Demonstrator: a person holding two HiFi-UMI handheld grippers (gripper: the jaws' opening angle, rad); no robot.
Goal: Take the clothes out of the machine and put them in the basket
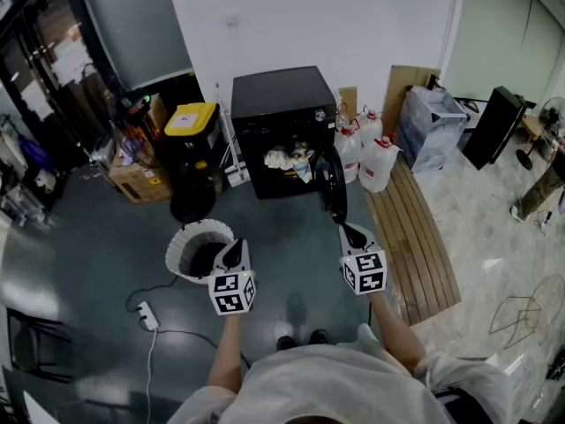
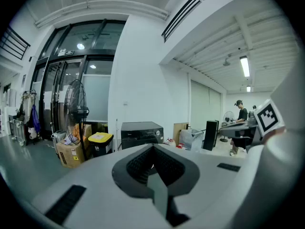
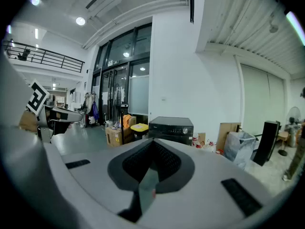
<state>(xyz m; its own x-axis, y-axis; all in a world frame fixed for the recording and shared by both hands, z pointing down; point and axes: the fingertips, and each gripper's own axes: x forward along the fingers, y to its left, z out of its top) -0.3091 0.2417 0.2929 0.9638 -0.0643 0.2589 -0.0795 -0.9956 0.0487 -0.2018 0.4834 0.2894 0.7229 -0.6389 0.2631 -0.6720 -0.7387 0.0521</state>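
Note:
A black washing machine (image 1: 281, 104) stands against the white wall with its round door (image 1: 332, 186) swung open to the right. Pale clothes (image 1: 290, 159) lie in the drum opening. A white ribbed basket (image 1: 180, 245) sits on the dark floor in front and to the left, its inside dark. My left gripper (image 1: 234, 253) hovers over the basket's right rim, shut and holding nothing. My right gripper (image 1: 357, 235) hangs just below the open door, also shut and holding nothing. Both gripper views look at the machine (image 2: 141, 131) (image 3: 171, 129) from a distance, past closed jaws.
A yellow-lidded bin (image 1: 191, 120) and a cardboard box (image 1: 139, 180) stand left of the machine. Water jugs (image 1: 377, 162) and a slatted wooden board (image 1: 417, 241) lie to its right. A power strip (image 1: 147, 315) with its cable lies on the floor. A person (image 2: 242, 114) stands far off.

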